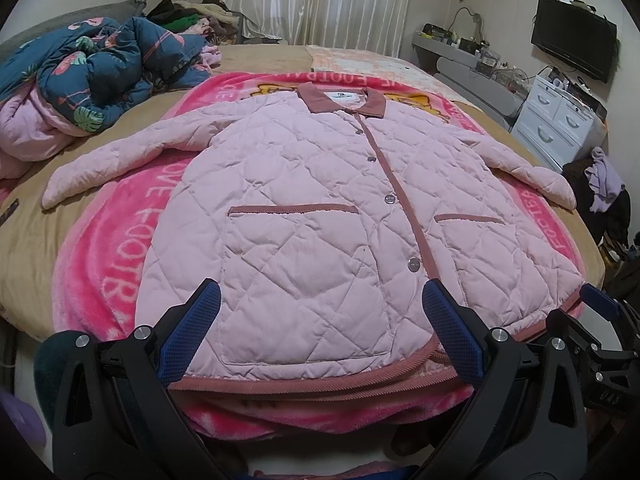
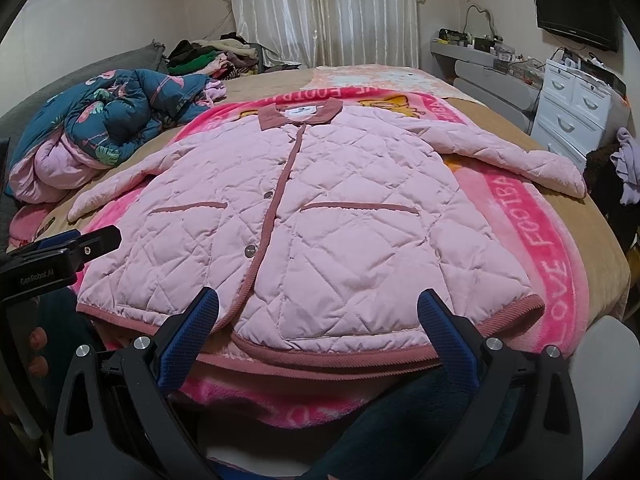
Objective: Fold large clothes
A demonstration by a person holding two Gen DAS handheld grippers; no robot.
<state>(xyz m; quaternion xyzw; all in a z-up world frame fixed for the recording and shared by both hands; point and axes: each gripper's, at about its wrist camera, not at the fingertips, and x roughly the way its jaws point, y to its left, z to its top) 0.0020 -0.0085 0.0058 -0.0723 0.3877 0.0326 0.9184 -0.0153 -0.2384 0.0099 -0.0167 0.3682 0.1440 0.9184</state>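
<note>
a: a bedroom is filling both views, with pale curtains (image 1: 316, 0) hanging at the back and a tan bed (image 1: 48, 240) taking up most of the floor.

b: and a bright pink blanket (image 1: 120, 264) is lying across it. the jacket?

a: the pink quilted jacket (image 1: 304, 208) is lying flat on that blanket, front up and buttoned, its darker collar (image 1: 344, 101) pointing toward the curtains and its hem running along the near edge. both sleeves are spreading outward, and the cuffs are reaching past the blanket onto the tan cover.

b: what are the grippers doing?

a: the left gripper (image 1: 320, 332) is hovering over the hem on its side of the button strip, its blue pads spread wide and gripping nothing. the right gripper (image 2: 318, 332) is hovering over the other half of the hem, equally wide apart and empty.

b: are the pads touching the cloth?

a: hard to tell from here; they may be just above it.

b: anything else around?

a: a crumpled blue flowered quilt (image 1: 108, 76) is sitting on the far left of the bed, well apart from the jacket. a white dresser (image 2: 576, 116) is standing at the right wall, with a dark tv (image 1: 574, 36) hanging above it.
</note>
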